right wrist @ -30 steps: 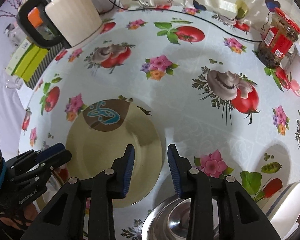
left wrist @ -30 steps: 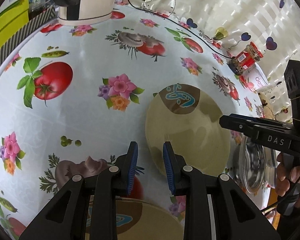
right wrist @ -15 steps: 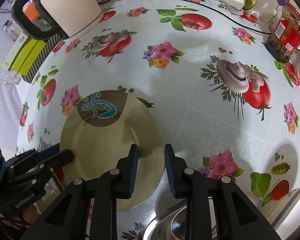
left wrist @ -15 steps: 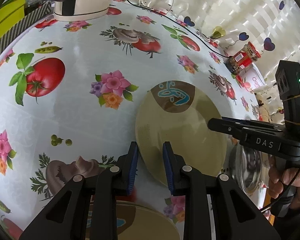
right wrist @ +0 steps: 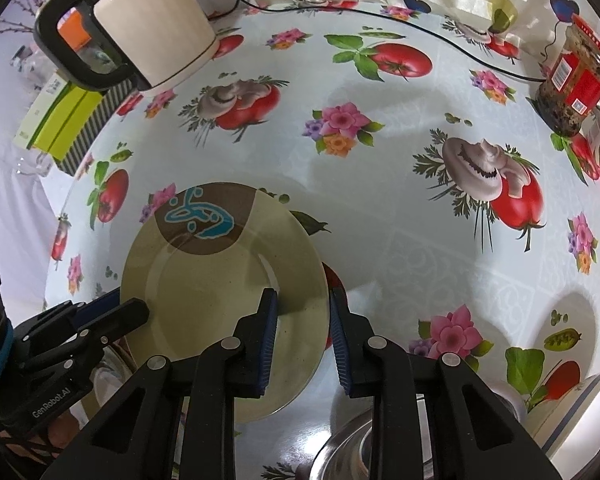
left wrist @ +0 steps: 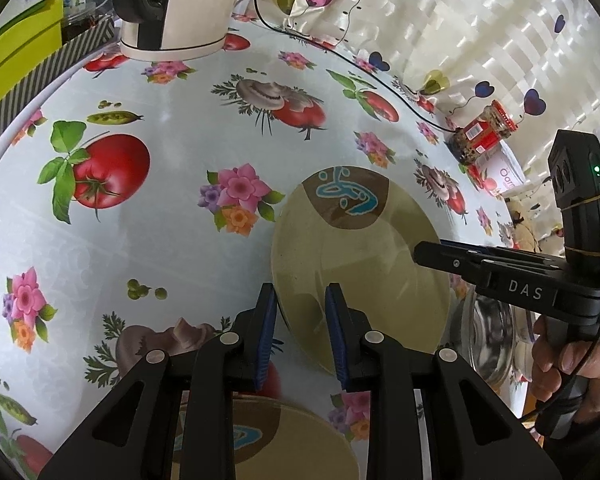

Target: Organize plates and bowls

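An olive plate with a brown patch and blue mark [left wrist: 360, 256] [right wrist: 220, 280] is held up off the table at a tilt. My left gripper [left wrist: 300, 320] straddles its left rim, jaws a little apart. My right gripper [right wrist: 302, 328] straddles its right rim, jaws a little apart. I cannot tell whether either pad presses the rim. A second matching plate [left wrist: 268, 440] lies below the left gripper. A steel bowl [left wrist: 488, 344] [right wrist: 356, 452] sits below the raised plate. A white bowl with a blue stripe [right wrist: 572, 412] stands at the right.
A cream electric kettle [left wrist: 172, 4] [right wrist: 148, 24] stands at the back with its black cord [right wrist: 420, 24]. A jar with a red label [right wrist: 576, 80] is at the back right. A green box [right wrist: 56, 124] sits off the table's left edge.
Both grippers have moved in onto the plate's opposite rims. The plate has lifted and tilted off the tablecloth.
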`<state>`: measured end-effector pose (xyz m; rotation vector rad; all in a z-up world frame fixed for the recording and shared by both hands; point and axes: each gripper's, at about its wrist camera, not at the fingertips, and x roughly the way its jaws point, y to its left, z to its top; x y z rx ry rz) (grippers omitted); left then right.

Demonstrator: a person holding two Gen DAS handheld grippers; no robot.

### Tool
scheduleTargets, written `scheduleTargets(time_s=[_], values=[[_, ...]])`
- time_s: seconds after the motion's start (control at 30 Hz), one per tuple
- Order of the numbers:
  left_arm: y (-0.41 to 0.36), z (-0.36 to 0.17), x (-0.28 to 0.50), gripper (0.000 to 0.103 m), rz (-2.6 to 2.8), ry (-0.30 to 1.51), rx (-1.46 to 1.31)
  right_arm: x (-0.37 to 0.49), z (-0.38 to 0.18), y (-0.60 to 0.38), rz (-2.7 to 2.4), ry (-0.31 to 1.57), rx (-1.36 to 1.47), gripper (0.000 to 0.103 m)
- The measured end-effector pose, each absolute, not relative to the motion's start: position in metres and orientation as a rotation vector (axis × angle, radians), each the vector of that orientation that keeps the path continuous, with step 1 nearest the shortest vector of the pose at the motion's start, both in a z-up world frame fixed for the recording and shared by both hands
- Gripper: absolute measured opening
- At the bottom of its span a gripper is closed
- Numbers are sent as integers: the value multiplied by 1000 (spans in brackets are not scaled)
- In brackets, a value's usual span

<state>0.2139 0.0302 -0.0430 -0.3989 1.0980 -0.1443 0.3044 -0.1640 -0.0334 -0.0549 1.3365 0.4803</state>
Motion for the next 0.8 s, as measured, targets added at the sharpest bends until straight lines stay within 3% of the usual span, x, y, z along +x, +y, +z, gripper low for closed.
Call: scheduleTargets(time_s=[0.8], values=[[56, -15, 153, 26, -105, 1051, -401, 254, -4, -141, 522, 1301, -61, 25]])
